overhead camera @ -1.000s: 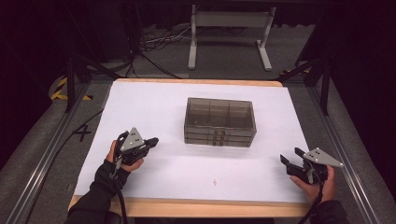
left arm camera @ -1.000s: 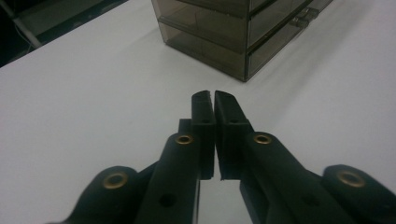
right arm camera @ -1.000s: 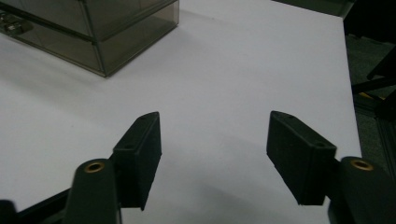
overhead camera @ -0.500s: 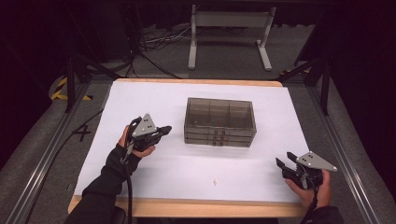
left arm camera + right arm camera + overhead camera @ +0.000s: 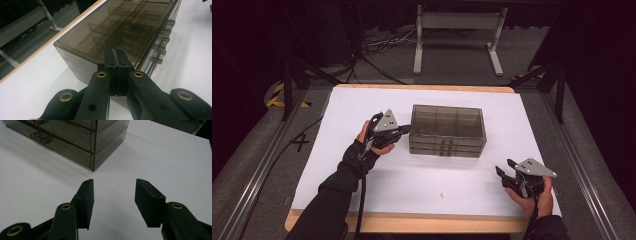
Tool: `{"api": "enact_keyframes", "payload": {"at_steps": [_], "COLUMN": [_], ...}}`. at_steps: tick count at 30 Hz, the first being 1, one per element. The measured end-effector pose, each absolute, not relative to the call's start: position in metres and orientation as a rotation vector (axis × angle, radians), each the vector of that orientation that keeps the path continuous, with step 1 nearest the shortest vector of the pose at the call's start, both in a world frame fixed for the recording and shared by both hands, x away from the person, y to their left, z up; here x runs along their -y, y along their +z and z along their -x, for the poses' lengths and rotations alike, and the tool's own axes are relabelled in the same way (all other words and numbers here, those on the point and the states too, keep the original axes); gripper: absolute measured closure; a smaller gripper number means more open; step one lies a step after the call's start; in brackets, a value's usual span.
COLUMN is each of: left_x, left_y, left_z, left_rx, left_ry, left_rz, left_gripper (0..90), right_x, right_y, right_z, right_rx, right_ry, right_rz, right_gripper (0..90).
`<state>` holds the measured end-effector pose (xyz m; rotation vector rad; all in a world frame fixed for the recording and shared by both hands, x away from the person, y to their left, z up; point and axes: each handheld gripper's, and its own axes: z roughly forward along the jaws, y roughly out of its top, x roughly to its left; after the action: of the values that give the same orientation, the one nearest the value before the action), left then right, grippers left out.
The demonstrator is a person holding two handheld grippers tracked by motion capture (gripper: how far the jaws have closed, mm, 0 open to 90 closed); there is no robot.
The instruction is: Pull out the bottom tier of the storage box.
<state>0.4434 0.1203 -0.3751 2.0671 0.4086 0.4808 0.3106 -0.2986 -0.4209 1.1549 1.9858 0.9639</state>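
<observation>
High view: smoked plastic organiser box (image 5: 447, 130) mid-table, left gripper (image 5: 404, 130) at its left end.
Left gripper view shows jaws pressed together and the box's dividers; right gripper (image 5: 113, 202) spread, empty, near a corner. White table (image 5: 362, 102), dark room.

Smoky clear compartment box (image 5: 447, 130), lid shut, flat mid-table on white sheet
</observation>
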Motion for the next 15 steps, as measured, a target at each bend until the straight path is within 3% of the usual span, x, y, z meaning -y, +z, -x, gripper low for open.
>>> {"api": "enact_keyframes", "payload": {"at_steps": [15], "left_x": [-0.116], "left_y": [-0.373], "left_z": [-0.444], "left_rx": [-0.387], "left_ry": [0.463], "left_rz": [-2.056], "left_gripper": [90.0], "right_x": [0.262], "right_y": [-0.420], "right_z": [-0.317], "right_rx": [-2.041], "right_ry": [0.956], "right_rz": [-1.088], "right_gripper": [48.9]}}
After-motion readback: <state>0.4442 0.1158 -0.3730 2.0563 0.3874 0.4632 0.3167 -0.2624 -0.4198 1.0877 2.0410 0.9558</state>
